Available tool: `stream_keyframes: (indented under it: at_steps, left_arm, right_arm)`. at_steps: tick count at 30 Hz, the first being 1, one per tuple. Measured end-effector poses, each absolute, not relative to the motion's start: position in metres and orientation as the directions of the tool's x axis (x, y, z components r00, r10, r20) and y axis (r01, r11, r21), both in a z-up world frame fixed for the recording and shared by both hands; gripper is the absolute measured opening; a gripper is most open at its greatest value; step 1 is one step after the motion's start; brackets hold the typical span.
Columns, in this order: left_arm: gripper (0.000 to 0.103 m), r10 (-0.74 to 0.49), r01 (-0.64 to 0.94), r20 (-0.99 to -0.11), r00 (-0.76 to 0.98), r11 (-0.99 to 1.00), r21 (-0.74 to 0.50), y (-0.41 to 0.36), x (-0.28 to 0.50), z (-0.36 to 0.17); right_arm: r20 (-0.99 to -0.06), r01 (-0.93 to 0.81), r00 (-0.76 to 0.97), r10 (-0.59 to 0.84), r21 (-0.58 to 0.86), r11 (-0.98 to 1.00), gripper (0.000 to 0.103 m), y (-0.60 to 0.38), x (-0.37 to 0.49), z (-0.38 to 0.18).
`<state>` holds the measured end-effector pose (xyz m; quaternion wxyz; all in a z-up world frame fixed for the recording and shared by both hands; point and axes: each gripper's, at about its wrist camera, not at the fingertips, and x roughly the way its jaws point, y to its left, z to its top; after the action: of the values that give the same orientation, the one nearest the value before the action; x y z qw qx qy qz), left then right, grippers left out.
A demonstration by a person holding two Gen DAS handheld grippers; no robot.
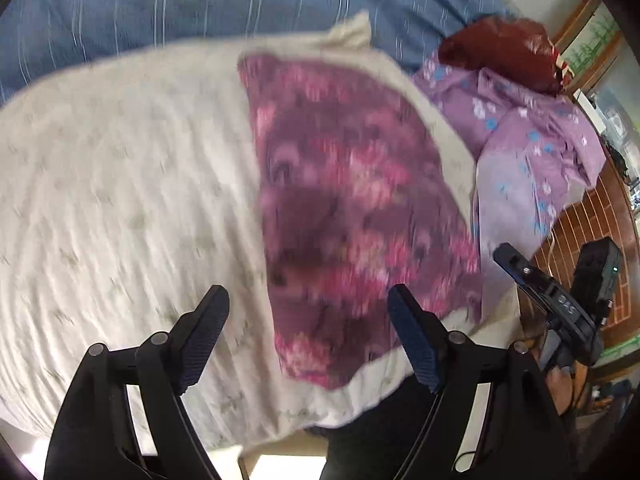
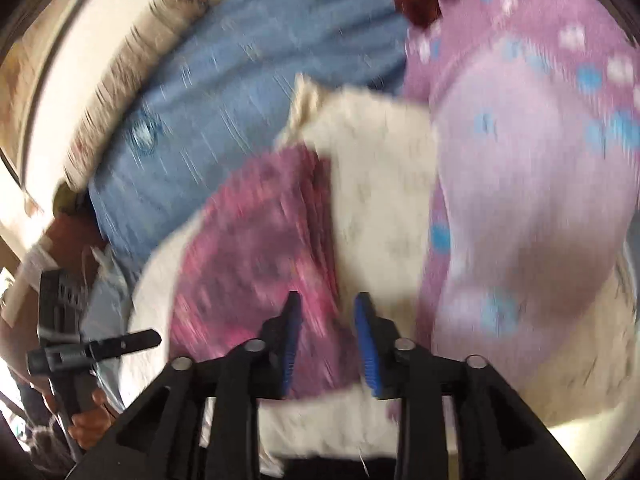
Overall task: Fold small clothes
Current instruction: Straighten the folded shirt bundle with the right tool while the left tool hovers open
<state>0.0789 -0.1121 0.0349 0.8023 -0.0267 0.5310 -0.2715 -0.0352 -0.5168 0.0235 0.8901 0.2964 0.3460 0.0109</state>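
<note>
The left claw (image 1: 308, 340) stood wide open in its own view, its dark ribbed pads spread far apart above the bedding and holding nothing. One pad hung over cream cloth, the other over the near edge of the pink-and-purple garment (image 1: 360, 208). The right claw (image 2: 328, 344) showed a narrower gap between its blue ribbed pads, with nothing pinched between them; the garment's near corner (image 2: 256, 248) lay under and ahead of that gap, though blur hid whether a pad touched it. The garment was a small, soft piece with a mottled magenta, plum and pale pink pattern, lying spread roughly flat with a straight left edge and a rounded far end. It rested on a cream blanket (image 1: 120, 184), rippled in fine ridges and speckled with faint grey marks, with one corner pulled up into a peak at the far side. Just beside the garment, to the right, a lilac cloth (image 1: 532, 152) with blue and white paw-like spots lay rumpled in loose folds, partly over the cream blanket. Beyond it sat a dark red bundle (image 1: 504, 52). Farthest back stretched a blue bed sheet (image 1: 200, 4) with thin pale stripes.
</note>
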Motion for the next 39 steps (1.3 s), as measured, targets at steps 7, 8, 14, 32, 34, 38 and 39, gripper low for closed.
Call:
stream_keyframes:
  at_steps: [7,8,14,32,34,38,39]
  left_arm:
    - [0.082,-0.390,0.300,-0.866,0.312,0.906,-0.299,-0.141,0.125,0.019]
    - [0.082,-0.362,0.288,-0.882,0.303,0.917,-0.277,-0.148,0.127,0.007]
    - [0.091,-0.457,0.240,-0.866,0.202,0.881,-0.409,-0.135,0.141,-0.020]
    - [0.092,-0.316,0.223,-0.893,0.322,0.941,-0.253,-0.170,0.188,-0.015]
    - [0.092,-0.319,0.238,-0.886,0.337,0.939,-0.248,-0.172,0.183,-0.010]
    - [0.092,-0.316,0.270,-0.883,0.346,0.935,-0.229,-0.176,0.173,-0.002]
    - [0.092,-0.315,0.274,-0.883,0.349,0.935,-0.225,-0.175,0.169,0.000]
  right_arm:
    - [-0.546,-0.007,0.780,0.307,0.483,0.875,0.031,-0.479,0.035,0.044]
    - [-0.565,-0.013,0.765,0.310,0.468,0.884,0.027,-0.475,0.042,0.036]
    - [-0.674,0.050,0.673,0.304,0.452,0.891,0.011,-0.476,0.071,0.001]
    - [-0.718,0.113,0.632,0.292,0.458,0.882,0.006,-0.507,0.152,-0.017]
    - [-0.701,0.107,0.647,0.301,0.474,0.874,0.008,-0.508,0.145,-0.010]
    - [-0.655,0.104,0.685,0.319,0.521,0.847,0.012,-0.518,0.129,0.009]
    - [-0.657,0.113,0.689,0.306,0.515,0.850,0.013,-0.520,0.124,0.013]
